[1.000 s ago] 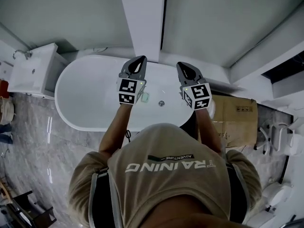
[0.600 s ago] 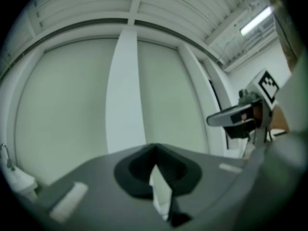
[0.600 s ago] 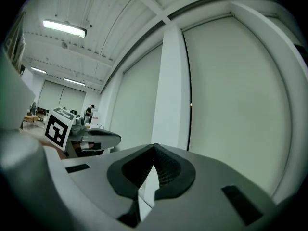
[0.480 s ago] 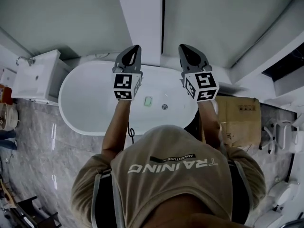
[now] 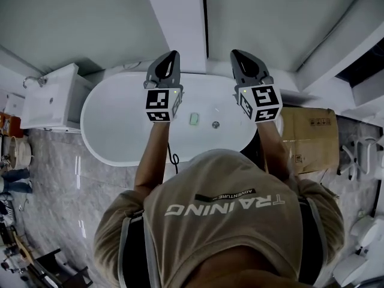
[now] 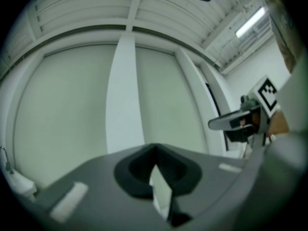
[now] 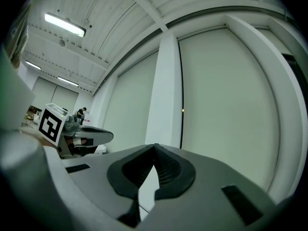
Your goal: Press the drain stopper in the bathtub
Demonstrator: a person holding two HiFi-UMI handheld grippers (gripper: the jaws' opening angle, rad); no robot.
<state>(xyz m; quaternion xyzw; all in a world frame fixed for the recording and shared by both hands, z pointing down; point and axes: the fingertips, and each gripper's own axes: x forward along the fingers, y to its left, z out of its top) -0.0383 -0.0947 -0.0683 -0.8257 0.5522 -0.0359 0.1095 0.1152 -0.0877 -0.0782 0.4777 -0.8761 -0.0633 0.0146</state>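
In the head view a white oval bathtub (image 5: 114,131) lies below me, with the small round drain stopper (image 5: 216,125) on its floor and a pale green patch (image 5: 194,119) just left of it. Both grippers are held high over the tub and point at the far wall. My left gripper (image 5: 172,56) hovers above the tub's middle, left of the stopper, jaws shut and empty (image 6: 155,147). My right gripper (image 5: 236,53) hovers right of the stopper, also shut on nothing (image 7: 154,145). Each gripper view shows only wall, ceiling and the other gripper.
A white washbasin cabinet (image 5: 48,98) stands at the tub's left end and a cardboard box (image 5: 309,137) at its right end. A white pillar (image 5: 180,23) rises behind the tub. A black cord (image 5: 173,159) lies on the marble floor (image 5: 60,179). White fixtures (image 5: 360,161) stand far right.
Both grippers have lifted toward the far wall and spread a little apart. The view has shifted, so the tub and stopper sit further right. Both grippers stay shut.
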